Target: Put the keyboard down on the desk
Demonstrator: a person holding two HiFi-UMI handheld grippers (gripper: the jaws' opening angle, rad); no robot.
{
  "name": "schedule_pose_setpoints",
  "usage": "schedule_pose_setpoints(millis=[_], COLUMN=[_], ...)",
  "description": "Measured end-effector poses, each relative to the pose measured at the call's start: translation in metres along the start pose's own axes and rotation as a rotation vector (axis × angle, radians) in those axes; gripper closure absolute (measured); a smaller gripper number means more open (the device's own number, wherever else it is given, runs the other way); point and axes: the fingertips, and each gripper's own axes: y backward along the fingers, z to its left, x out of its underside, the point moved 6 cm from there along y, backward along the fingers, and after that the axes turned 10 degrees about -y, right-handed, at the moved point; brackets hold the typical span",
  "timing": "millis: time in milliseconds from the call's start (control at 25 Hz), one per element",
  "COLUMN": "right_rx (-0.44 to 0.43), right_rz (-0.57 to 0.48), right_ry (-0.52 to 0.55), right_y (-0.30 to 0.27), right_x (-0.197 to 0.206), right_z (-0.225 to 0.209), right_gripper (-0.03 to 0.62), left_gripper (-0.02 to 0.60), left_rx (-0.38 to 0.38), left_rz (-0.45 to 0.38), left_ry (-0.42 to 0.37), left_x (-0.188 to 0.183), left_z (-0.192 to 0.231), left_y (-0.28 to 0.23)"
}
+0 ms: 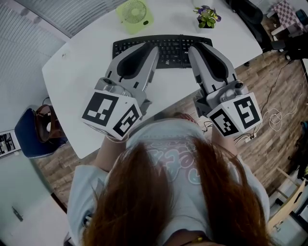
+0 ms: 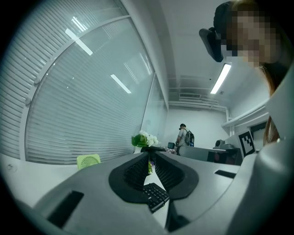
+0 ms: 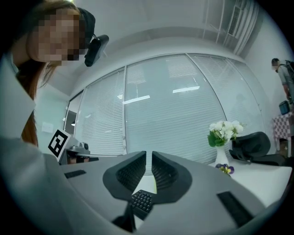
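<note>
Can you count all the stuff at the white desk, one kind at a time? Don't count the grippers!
keyboard: 1
green fan: 1
flower plants: 2, the little purple one and the white bunch in a vase
Total: 4

The left grey plastic two-jaw gripper (image 1: 154, 48) and the right grey plastic two-jaw gripper (image 1: 192, 48) reach forward side by side, their tips angled toward each other. On each, the black ribbed jaws stand almost together, with only a thin slit between them. The black-and-white marker cubes (image 1: 111, 114) sit nearest the body.
</note>
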Motion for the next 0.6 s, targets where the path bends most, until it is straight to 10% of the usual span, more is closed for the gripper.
schedule_pose_setpoints(millis=[600], right_rx=[-0.008], right_rz=[-0.004], right_ry=[-0.024], right_y=[-0.0002], right_x=[0.0056], right_z=[0.0042], right_gripper=[0.591], left_gripper=[0.553], left_rx=[0.022], left_rz=[-0.012], left_ry=[0.009], left_x=[0.0015], left_z=[-0.0025], left_y=[0.0027])
